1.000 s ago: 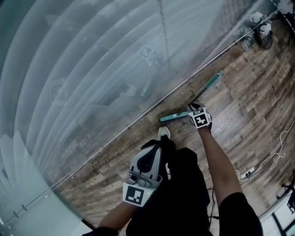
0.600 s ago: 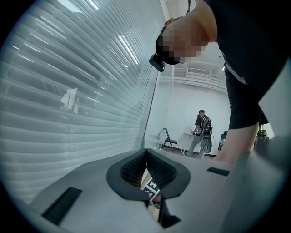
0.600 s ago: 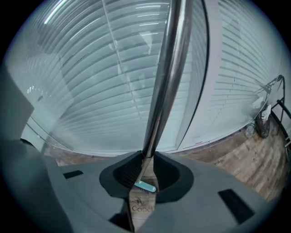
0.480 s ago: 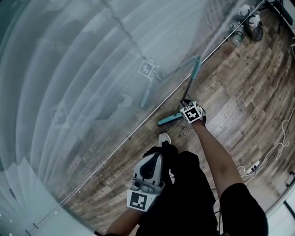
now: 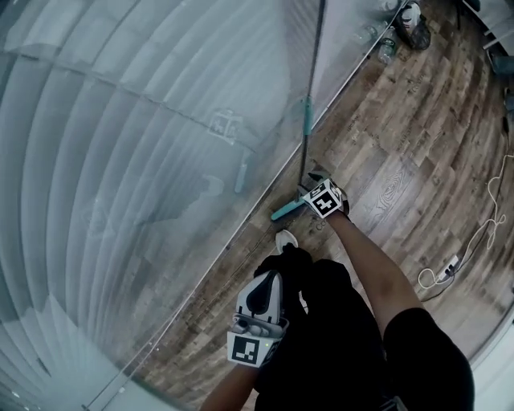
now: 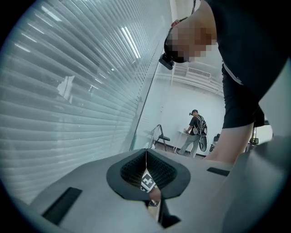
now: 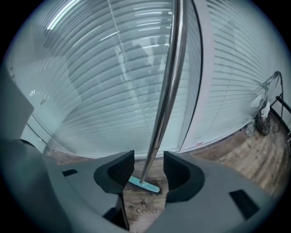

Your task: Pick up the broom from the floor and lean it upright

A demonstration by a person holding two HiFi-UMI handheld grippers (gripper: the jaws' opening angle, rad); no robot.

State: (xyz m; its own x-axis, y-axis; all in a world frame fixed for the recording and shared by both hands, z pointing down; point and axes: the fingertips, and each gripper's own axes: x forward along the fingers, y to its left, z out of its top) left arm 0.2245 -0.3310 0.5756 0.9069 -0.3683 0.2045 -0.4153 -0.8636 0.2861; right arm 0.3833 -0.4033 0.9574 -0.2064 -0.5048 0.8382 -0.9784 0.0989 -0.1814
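Observation:
The broom stands nearly upright by the glass wall. Its metal pole (image 5: 315, 72) carries a teal grip (image 5: 307, 116), and the teal head (image 5: 287, 210) rests on the wood floor. My right gripper (image 5: 310, 180) is low on the pole, just above the head. In the right gripper view the pole (image 7: 157, 132) runs up between the jaws of my right gripper (image 7: 148, 162), which have just been opening, and the pads (image 7: 122, 169) stand apart from it. The teal head (image 7: 143, 184) lies beyond them. My left gripper (image 5: 267, 281) is shut and empty by my legs, its pads meeting (image 6: 146, 169).
The glass wall with blinds (image 5: 161, 120) runs diagonally along the floor's edge. Bottles and a dark bag (image 5: 405, 24) sit at the far right by the wall. A white cable and power strip (image 5: 448, 265) lie on the floor at right. A person (image 6: 196, 132) stands far off.
The broom pole has swung up from low along the wall's foot to nearly upright. My right gripper stayed near the broom head. My left gripper hardly moved.

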